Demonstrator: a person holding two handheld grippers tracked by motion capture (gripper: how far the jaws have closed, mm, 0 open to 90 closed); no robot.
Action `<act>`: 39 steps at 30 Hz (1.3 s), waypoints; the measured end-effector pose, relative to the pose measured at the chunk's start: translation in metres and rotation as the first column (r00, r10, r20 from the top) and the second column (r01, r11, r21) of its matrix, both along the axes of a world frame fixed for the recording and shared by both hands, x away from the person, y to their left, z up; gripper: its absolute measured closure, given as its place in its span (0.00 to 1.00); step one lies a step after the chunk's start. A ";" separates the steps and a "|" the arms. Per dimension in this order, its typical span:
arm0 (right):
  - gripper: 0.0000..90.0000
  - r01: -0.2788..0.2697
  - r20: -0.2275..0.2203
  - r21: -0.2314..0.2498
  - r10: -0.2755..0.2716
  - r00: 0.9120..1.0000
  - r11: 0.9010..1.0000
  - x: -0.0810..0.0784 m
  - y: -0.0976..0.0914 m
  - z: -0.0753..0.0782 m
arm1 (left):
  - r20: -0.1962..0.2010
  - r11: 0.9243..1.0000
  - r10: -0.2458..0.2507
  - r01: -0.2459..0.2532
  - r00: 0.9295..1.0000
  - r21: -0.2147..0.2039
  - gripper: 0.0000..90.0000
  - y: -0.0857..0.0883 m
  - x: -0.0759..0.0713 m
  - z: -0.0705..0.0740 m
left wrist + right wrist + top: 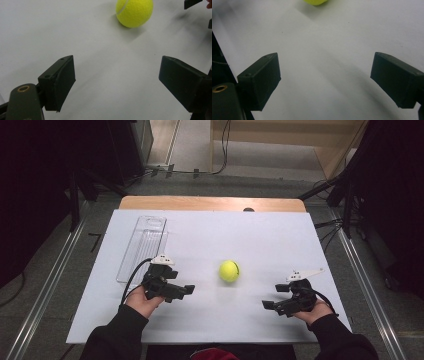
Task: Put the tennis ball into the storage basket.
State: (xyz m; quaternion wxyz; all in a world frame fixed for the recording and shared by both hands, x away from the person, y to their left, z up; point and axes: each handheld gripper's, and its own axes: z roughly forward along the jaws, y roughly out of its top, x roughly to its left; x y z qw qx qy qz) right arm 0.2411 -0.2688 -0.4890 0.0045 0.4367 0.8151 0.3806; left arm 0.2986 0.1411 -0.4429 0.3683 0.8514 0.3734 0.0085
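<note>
Nearest the person, two dark sleeves come in from the bottom of the high view, each hand holding a black gripper low over a white board that covers most of the table. The left gripper sits toward the near left of the board, its jaws pointing right toward the middle. In the left gripper view its jaws stand apart with only bare white board between them; nothing is pinched, and the pads touch nothing. The right gripper is at the near right, its jaws pointing left, a grey three-cornered plate on top of it. In the right gripper view its jaws also stand wide apart over bare board, holding nothing. A little farther out, between the two grippers and slightly beyond them, a yellow-green tennis ball rests on the board, apart from both sets of jaws; it shows at the top of the left gripper view. Beyond the left gripper, a clear plastic tray lies lengthwise along the board's left side. Farthest off, the table's wooden edge shows past the board.
</note>
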 end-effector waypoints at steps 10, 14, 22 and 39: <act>0.08 0.001 0.000 0.001 -0.001 1.000 1.000 0.000 0.000 0.000 | -0.019 1.000 -0.021 0.021 1.000 -0.002 0.16 -0.005 0.005 -0.002; 0.08 0.000 0.001 -0.001 0.000 1.000 1.000 0.000 0.000 0.000 | -0.012 1.000 -0.027 0.027 1.000 0.010 0.16 -0.008 0.007 -0.002; 0.08 0.003 0.002 0.001 -0.003 1.000 1.000 0.000 0.000 0.000 | -0.002 0.999 -0.046 0.046 0.999 -0.013 0.08 -0.015 0.012 -0.003; 0.08 0.004 0.001 0.006 -0.004 1.000 1.000 0.000 0.000 0.000 | 0.002 0.998 -0.053 0.053 0.999 -0.014 0.04 -0.027 0.024 0.001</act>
